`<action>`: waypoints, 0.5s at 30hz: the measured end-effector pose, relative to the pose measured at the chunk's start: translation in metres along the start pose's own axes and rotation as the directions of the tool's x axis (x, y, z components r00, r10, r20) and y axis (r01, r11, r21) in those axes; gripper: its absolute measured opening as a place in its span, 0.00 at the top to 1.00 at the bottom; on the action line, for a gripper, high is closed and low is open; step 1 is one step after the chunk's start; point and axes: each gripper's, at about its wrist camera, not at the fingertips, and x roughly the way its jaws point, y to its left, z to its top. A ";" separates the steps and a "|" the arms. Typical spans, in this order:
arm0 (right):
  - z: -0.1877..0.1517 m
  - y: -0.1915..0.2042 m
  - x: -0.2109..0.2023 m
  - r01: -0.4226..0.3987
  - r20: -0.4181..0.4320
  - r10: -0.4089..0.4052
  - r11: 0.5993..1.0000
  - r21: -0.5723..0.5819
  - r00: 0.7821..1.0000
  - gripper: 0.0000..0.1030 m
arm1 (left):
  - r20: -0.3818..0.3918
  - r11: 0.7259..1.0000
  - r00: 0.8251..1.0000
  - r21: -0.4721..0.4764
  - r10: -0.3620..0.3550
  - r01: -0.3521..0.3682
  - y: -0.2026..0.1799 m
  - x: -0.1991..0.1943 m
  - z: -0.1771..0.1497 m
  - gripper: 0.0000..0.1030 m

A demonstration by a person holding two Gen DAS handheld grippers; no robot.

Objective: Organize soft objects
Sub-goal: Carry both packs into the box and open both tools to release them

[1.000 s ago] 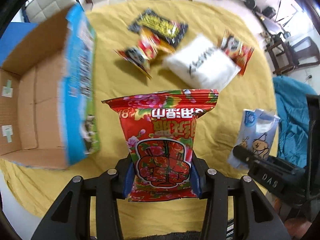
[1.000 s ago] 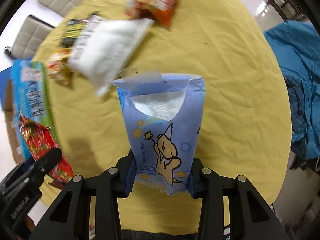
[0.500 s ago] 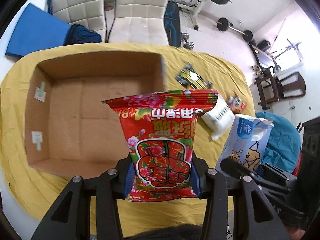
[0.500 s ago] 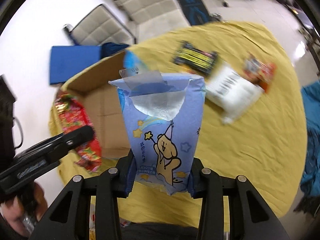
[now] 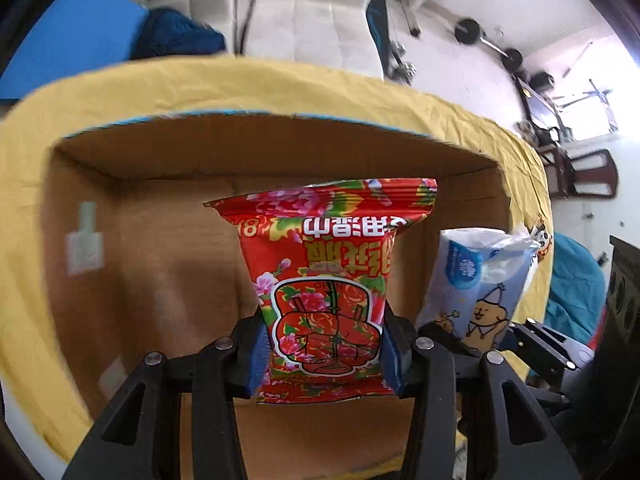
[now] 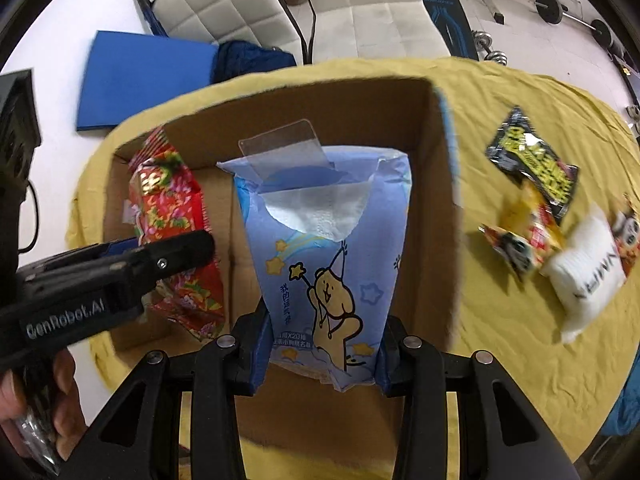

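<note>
You are holding both packs over the open cardboard box (image 6: 436, 208), which is sitting on the yellow-covered counter (image 6: 520, 320). Your left gripper (image 5: 324, 354) is clamped on the bottom edge of the red floral wet-wipes pack (image 5: 324, 280), and your right gripper (image 6: 322, 356) is clamped on the lower end of the blue tissue pack (image 6: 324, 248), whose clear flap is peeled up with a white sheet showing.

What could go wrong: the two packs are hanging just beside each other, so if you are releasing both at once they could be landing on top of one another or jamming against the wall at 3 o'clock. The open flap could be catching on the box rim, dragging tissue out. Both grips are on a thin edge of a soft bag, so a quick tilt could be slipping a pack out early.

Readable writing: the other gripper's body is reading "GenRobot.AI" in the right wrist view. The blue pack is showing a cartoon bear, Chinese characters and "X20". The red pack's Chinese lettering is appearing upside down. At 3 o'clock a white pack (image 6: 586, 276) is bearing black lettering too blurred to read, beside a black-and-yellow snack bag (image 6: 532, 164).
</note>
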 end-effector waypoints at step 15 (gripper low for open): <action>0.040 0.017 0.086 0.089 -0.087 -0.090 0.996 -0.010 0.992 0.55 | -0.114 0.997 0.992 0.036 -0.060 0.064 0.008 0.065 0.027 0.56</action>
